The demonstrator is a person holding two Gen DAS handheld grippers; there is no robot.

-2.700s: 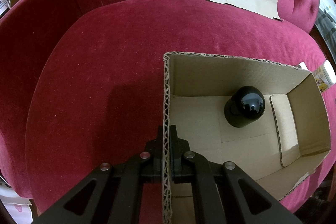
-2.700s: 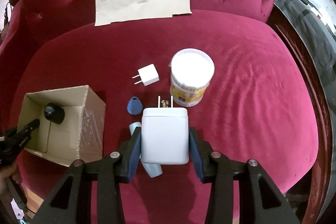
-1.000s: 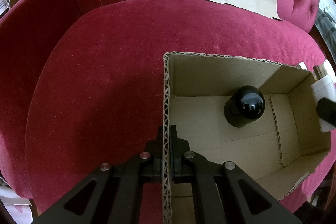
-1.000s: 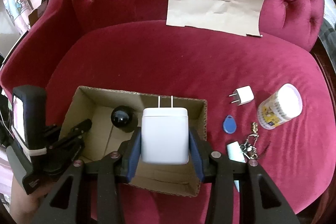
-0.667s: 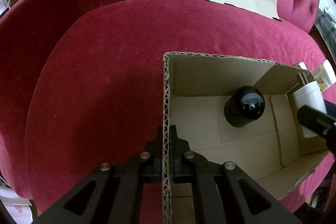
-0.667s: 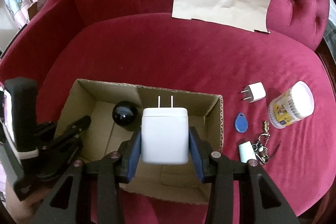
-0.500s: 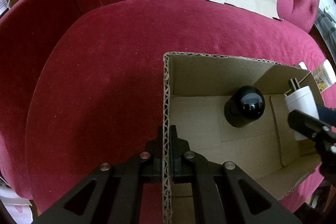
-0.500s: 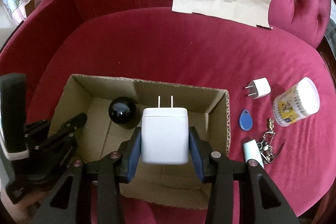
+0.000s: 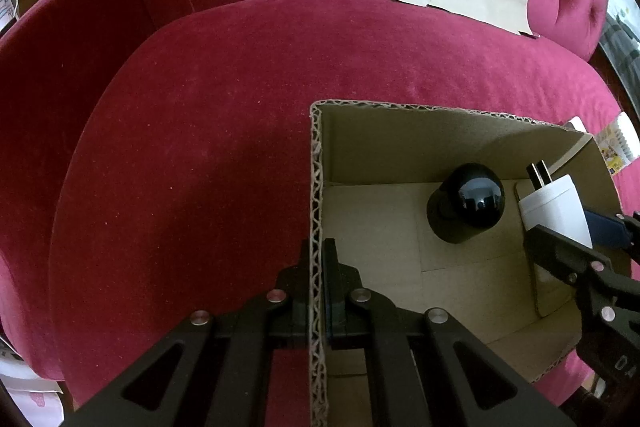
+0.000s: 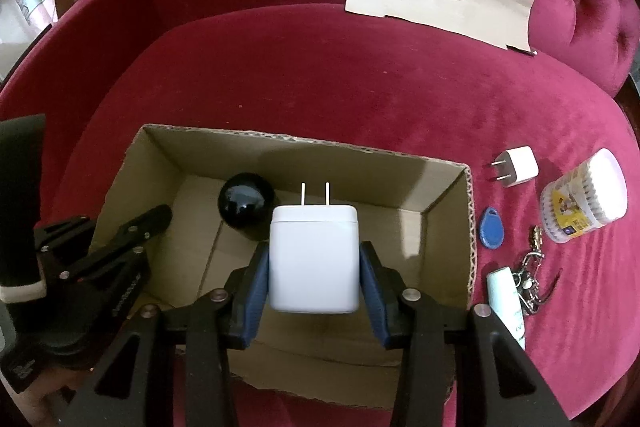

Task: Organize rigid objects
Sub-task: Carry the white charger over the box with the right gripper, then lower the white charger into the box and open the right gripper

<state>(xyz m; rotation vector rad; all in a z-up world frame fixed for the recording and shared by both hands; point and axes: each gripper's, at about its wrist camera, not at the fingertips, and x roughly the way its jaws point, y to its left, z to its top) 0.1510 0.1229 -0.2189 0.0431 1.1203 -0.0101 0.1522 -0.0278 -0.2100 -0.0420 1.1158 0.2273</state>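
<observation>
Charger block (image 10: 314,258), the large white wall adapter, sits clamped in my right tongs (image 10: 314,283), its two flat sides pressed by the blue pads (image 10: 256,291), prongs pointing forward, hanging over the open cardboard box (image 10: 448,227) on the red velvet sofa (image 10: 320,67). I judge it a stiff, smooth plastic shell, moderately light and not fragile; its glossy faces could slip, so holding it across the broad flat sides low on the body, as now, seems the sound grip. My left tongs (image 9: 318,279) are closed on the box's corrugated side wall, one finger inside and one outside, steadying it. The right wrist view shows what remains outside to the right of the box: a small white plug (image 10: 518,166), a blue key fob (image 10: 490,223), a cotton swab tub (image 10: 584,201), a key bunch (image 10: 530,279) and a pale tube (image 10: 506,301). The left wrist view instead shows that the charger is level with the box's far end, beside the black round-topped object (image 9: 466,209) already on the box floor.
</observation>
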